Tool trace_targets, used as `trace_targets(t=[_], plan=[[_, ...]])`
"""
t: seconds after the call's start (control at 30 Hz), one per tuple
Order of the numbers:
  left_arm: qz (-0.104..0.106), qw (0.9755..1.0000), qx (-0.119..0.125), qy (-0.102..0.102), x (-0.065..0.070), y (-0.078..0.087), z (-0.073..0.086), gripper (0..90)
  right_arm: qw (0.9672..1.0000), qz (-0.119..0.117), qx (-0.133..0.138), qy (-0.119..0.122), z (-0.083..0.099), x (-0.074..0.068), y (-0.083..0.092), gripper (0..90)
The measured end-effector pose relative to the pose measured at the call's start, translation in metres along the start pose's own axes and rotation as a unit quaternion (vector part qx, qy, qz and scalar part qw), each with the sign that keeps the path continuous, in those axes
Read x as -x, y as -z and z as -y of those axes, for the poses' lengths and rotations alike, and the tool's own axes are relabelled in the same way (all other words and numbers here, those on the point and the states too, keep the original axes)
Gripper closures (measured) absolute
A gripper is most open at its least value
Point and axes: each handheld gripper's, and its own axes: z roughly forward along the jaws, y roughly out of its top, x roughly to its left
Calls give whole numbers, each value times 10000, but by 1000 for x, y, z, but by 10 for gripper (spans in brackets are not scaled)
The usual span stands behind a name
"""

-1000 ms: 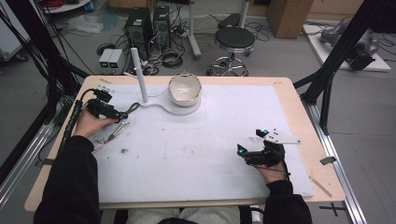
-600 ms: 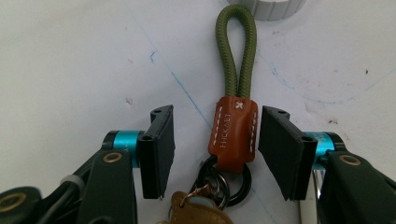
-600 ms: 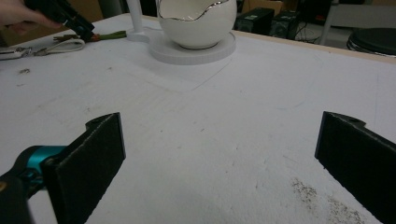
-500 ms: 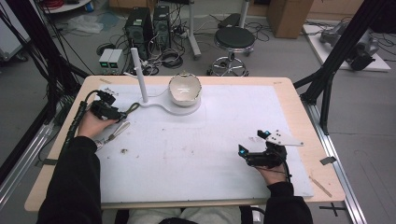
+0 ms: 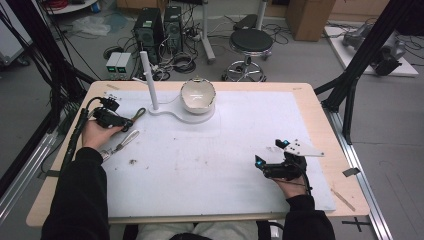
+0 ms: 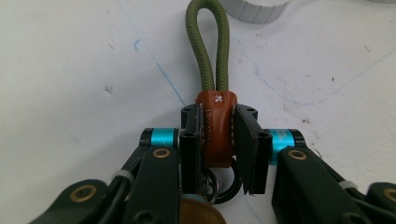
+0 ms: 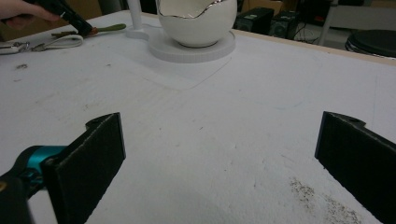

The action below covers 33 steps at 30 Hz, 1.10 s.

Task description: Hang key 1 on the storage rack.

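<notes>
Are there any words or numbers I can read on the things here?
Brown leather tab of the keychain with the green cord loop: a stamped line of letters, too blurred to read.
Same tab: a small white stitched "x" near its top.
Nothing readable on the white egg-shaped bowl.

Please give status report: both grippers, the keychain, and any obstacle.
Left gripper shut on green cord keychain with brown leather tab. Right gripper open, empty. No obstacle near.

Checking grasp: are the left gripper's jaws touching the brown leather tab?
Touching. In the left gripper view both jaws of the left gripper press the leather tab of the green cord loop.
</notes>
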Motion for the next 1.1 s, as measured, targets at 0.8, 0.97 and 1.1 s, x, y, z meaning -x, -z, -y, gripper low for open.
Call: trace_targets(t=[0.8,0.97,1.1], plan=[[-407,9972,608,164,4,68,-10,725,10000,-19,66,0,-1,1,3,7],[-371,9955,842,242,5,83,-15,724,10000,-5,72,5,-1,1,3,7],[-386,9941,976,278,6,92,-19,723,10000,-1,66,0,-1,1,2,7]])
